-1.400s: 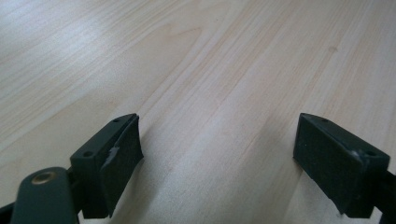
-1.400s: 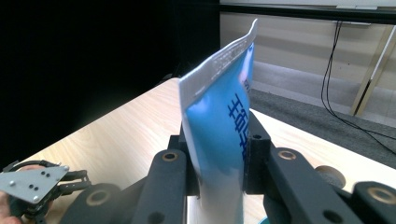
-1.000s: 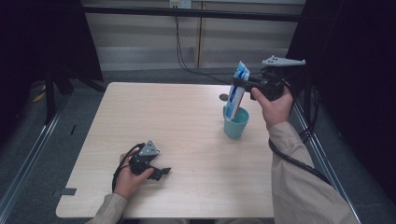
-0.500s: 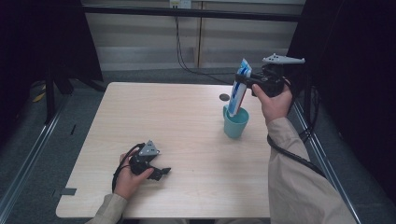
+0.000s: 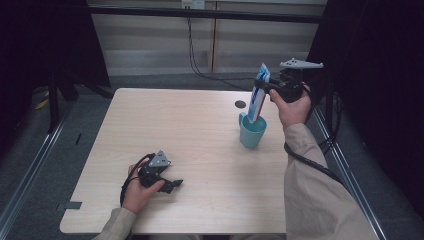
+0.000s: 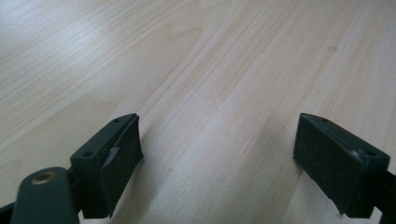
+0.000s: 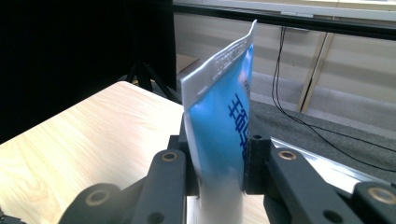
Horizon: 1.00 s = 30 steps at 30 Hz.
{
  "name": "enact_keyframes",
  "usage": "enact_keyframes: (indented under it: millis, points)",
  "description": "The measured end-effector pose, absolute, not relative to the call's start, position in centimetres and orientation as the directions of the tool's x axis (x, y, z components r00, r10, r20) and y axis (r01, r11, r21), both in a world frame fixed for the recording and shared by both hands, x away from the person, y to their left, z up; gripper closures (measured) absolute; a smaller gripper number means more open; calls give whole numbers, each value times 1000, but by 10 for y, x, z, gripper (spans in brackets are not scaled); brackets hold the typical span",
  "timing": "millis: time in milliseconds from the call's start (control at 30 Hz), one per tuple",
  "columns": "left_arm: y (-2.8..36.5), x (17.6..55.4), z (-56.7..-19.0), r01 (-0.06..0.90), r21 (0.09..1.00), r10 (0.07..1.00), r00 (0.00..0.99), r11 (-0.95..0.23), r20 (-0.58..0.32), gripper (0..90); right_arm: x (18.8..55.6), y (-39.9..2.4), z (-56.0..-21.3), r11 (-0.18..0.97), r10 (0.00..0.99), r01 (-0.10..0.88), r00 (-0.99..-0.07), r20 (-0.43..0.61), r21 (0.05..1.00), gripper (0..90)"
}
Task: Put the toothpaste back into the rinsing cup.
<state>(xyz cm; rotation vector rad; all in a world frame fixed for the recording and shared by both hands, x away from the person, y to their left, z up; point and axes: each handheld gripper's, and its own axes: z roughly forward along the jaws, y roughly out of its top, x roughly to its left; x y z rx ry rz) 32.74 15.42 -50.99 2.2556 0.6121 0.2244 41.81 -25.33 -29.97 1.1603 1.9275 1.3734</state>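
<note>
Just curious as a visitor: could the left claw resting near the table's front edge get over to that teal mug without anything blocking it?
Probably yes: bare light wooden table lies between the open left claw and the teal mug.

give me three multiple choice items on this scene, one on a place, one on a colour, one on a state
1. Where is the lower end of the tube?
A. inside the cup
B. flat on the table
C. beside the left tongs

2. What colour is the cup?
A. red
B. teal
C. yellow

3. How are the right tongs?
A. open and empty
B. lying on the table
C. shut on the tube

Answers: 1 A, the high view shows its end dipping past the cup's rim. 2 B, the cup is teal. 3 C, the right gripper view shows both pads pressing the tube.
</note>
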Motion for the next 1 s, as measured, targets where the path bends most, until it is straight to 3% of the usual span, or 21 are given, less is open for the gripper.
enact_keyframes:
  millis: [1000]
  points:
    - [154,327,-510,357,731,497,867,-582,-28,147,421,-257,-336,150,885,399,-463,58,905,745]
